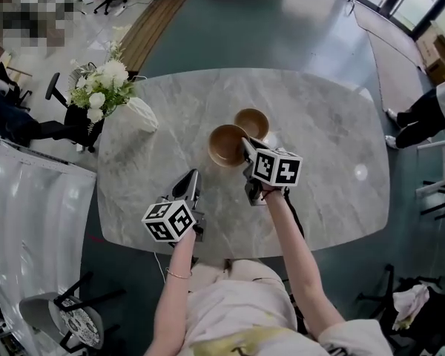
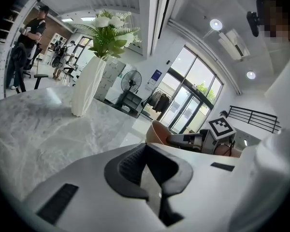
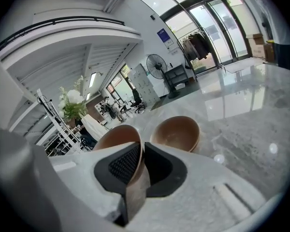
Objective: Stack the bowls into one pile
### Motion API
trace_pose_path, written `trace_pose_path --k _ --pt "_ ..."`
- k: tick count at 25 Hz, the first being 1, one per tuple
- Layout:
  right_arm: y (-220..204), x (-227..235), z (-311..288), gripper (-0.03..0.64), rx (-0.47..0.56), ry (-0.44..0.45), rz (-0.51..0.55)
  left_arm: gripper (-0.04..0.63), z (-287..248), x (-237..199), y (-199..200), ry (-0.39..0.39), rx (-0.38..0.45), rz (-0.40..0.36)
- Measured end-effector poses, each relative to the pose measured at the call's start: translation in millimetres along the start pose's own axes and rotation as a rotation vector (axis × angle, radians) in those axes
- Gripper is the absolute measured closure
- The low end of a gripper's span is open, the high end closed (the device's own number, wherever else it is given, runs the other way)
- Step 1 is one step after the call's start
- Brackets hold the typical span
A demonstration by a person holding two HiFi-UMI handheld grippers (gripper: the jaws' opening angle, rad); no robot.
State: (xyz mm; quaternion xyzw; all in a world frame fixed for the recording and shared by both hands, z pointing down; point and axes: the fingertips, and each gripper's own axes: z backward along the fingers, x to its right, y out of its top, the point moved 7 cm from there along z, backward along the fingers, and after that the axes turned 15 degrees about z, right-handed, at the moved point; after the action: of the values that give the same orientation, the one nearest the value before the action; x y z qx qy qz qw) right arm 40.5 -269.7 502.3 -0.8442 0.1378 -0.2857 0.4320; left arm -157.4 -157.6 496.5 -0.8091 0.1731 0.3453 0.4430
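Right tongs point(image 3: 141, 151) clamped on near rim of brown bowl point(image 1: 226, 145), apparently just off bench point(image 1: 319, 124), beside second bowl point(image 1: 251, 122). Left tongs point(image 2: 146, 151) together, empty. Bowls likely rigid, light, smooth: grip rim.

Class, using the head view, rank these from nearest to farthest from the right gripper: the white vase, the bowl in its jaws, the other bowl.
1. Gripped bowl: its rim sits between the right gripper's jaws.
2. Other bowl: just beyond, on the table.
3. White vase: far off, near the table's left edge.
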Motion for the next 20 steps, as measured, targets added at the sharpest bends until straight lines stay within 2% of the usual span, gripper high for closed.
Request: trace_pose_path --k 12,20 --pt "23 50 5 0.583 0.067 -0.165 -0.105 0.595 -41 22 7 -0.039 -0.026 -0.004" --pt "23 81 -2 0.583 0.074 -0.257 -0.169 0.595 -63 20 0 -0.028 -0.067 0.008"
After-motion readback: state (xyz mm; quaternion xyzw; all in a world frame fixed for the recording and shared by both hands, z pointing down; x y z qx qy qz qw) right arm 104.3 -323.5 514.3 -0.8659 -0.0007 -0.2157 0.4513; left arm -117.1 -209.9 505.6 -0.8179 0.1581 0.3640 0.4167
